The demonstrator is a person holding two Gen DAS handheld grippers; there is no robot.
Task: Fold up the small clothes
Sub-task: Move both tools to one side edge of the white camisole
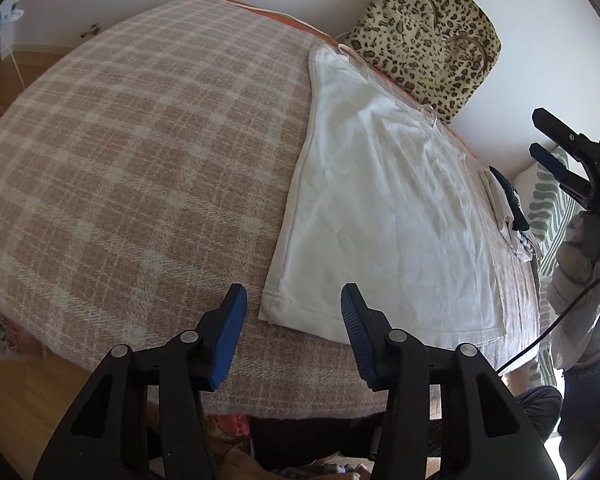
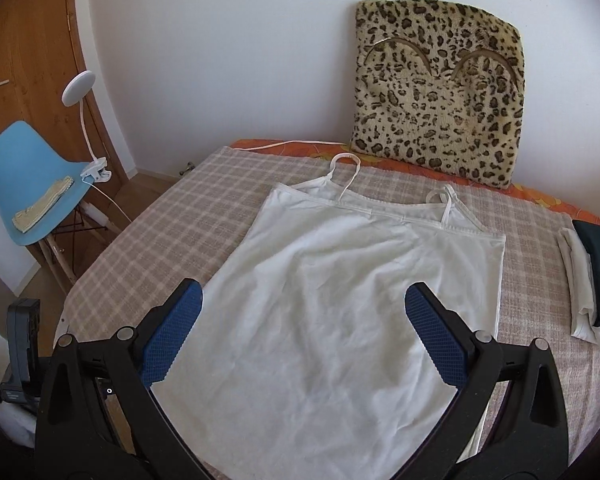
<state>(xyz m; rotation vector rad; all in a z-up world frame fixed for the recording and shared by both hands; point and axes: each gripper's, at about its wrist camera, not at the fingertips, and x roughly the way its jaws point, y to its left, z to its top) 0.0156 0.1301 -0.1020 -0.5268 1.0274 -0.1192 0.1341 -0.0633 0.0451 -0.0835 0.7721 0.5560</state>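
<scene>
A white strappy top lies spread flat on the checked blanket, straps toward the wall. It also shows in the left wrist view. My left gripper is open and empty, just above the top's hem corner at the near left. My right gripper is open and empty, held over the lower half of the top. The right gripper also shows at the right edge of the left wrist view, raised above the bed.
A leopard-print cushion leans on the wall behind the top. A stack of folded clothes lies at the right edge of the blanket. A blue chair with a clip lamp stands left of the bed.
</scene>
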